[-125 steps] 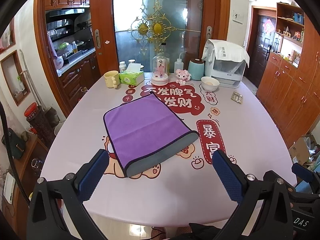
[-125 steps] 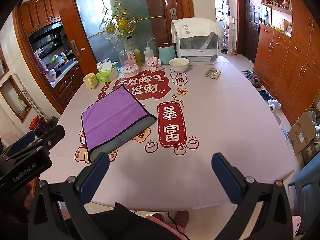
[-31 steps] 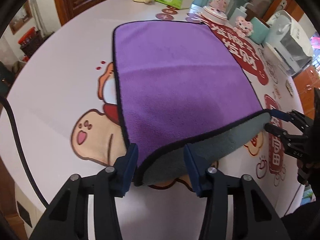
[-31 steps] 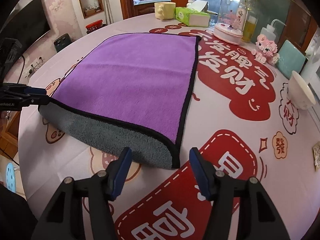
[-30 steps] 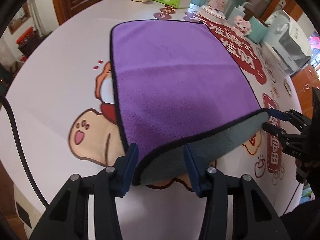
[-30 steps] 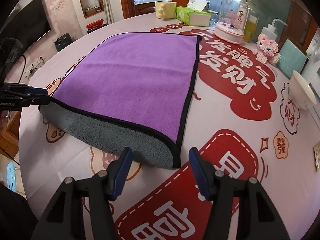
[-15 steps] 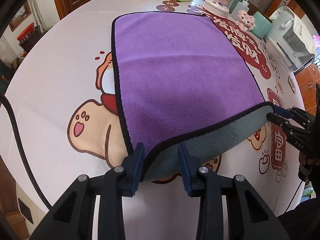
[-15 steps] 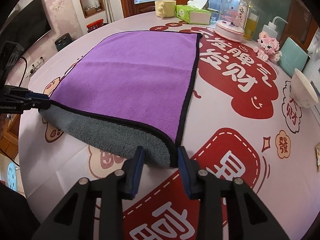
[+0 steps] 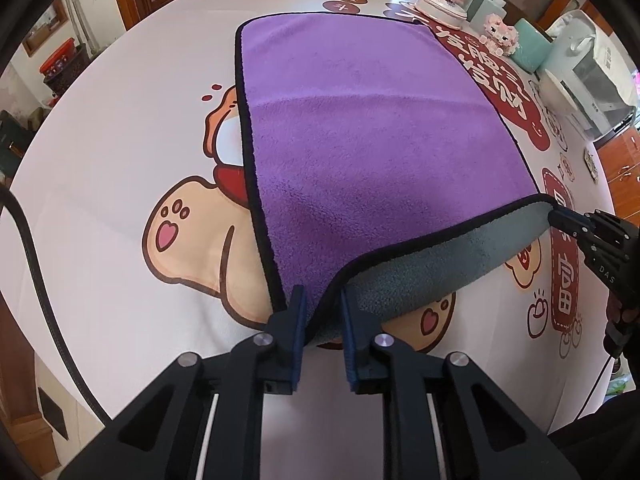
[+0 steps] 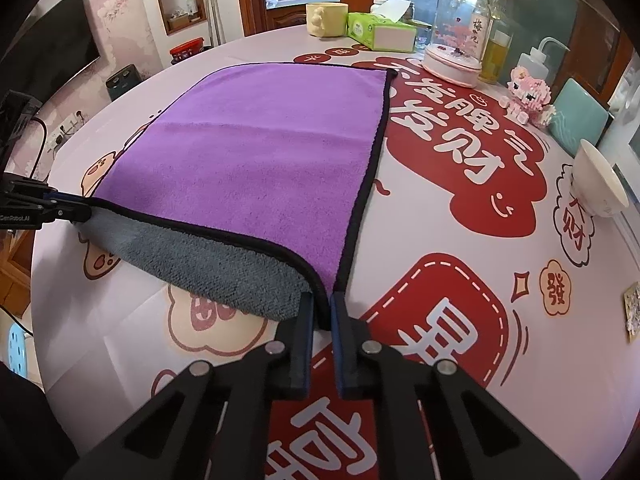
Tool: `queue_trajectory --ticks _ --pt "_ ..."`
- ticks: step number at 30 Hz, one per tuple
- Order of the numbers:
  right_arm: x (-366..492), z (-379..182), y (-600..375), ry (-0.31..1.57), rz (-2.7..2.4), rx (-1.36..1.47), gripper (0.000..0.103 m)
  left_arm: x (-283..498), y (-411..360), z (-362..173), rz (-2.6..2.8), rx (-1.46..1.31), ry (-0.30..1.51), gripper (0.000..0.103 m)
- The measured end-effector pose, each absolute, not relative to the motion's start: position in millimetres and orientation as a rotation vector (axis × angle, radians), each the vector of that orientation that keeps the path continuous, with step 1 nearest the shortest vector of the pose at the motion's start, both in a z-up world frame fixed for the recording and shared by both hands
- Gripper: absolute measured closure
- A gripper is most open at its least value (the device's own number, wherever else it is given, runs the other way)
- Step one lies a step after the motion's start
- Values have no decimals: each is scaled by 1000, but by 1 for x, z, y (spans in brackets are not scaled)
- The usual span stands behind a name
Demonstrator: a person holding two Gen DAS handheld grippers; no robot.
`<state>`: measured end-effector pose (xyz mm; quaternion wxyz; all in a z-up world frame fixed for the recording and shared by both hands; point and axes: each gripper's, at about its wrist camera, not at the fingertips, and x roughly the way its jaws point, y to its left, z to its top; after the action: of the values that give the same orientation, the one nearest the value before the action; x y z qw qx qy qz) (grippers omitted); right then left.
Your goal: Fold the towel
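Observation:
A purple towel [image 9: 368, 128] with a black hem and a grey underside lies on the printed tablecloth, folded once. It also shows in the right wrist view [image 10: 264, 148]. My left gripper [image 9: 322, 300] is closed around the towel's near left corner. My right gripper [image 10: 322, 304] is shut on the near right corner. Each gripper shows at the edge of the other's view, the right gripper [image 9: 560, 216] at the far right corner and the left gripper [image 10: 80, 208] at the left. The near edge is raised a little and its grey side [image 10: 208, 256] shows.
At the table's far side stand a yellow mug [image 10: 324, 18], a green tissue box [image 10: 380, 32], a glass dome [image 10: 456, 40], a pink block figure [image 10: 528, 96], a teal canister [image 10: 580, 116] and a white bowl [image 10: 596, 180]. A black cable [image 9: 36, 264] hangs on the left.
Both grippers have closed from wide open onto the towel's near corners. The near edge has lifted slightly off the table.

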<state>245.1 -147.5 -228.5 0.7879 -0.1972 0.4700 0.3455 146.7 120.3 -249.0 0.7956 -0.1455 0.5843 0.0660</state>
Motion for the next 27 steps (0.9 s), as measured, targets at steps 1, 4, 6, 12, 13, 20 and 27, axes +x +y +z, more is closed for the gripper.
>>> queue_trajectory --ticks 1,4,6,12,13,20,27 --pt "245 -229 -148 1013 744 -424 96 146 120 -249 141 -311 1256 92" --pt "245 -229 -148 1013 745 -424 97 146 118 -249 139 -303 1255 95" --pt "244 -229 -148 1013 745 -426 98 145 118 -249 139 -303 1255 96" --pt "244 -229 -148 1010 745 -427 98 145 118 -246 139 -294 1243 98" --pt "245 -229 -148 1013 744 -427 98 145 118 -245 139 -293 1240 98" --pt "241 -222 -147 1007 732 -431 99 144 120 -236 148 -280 1213 98" --pt "239 -206 -144 997 708 -432 99 145 122 -218 147 -256 1180 98"
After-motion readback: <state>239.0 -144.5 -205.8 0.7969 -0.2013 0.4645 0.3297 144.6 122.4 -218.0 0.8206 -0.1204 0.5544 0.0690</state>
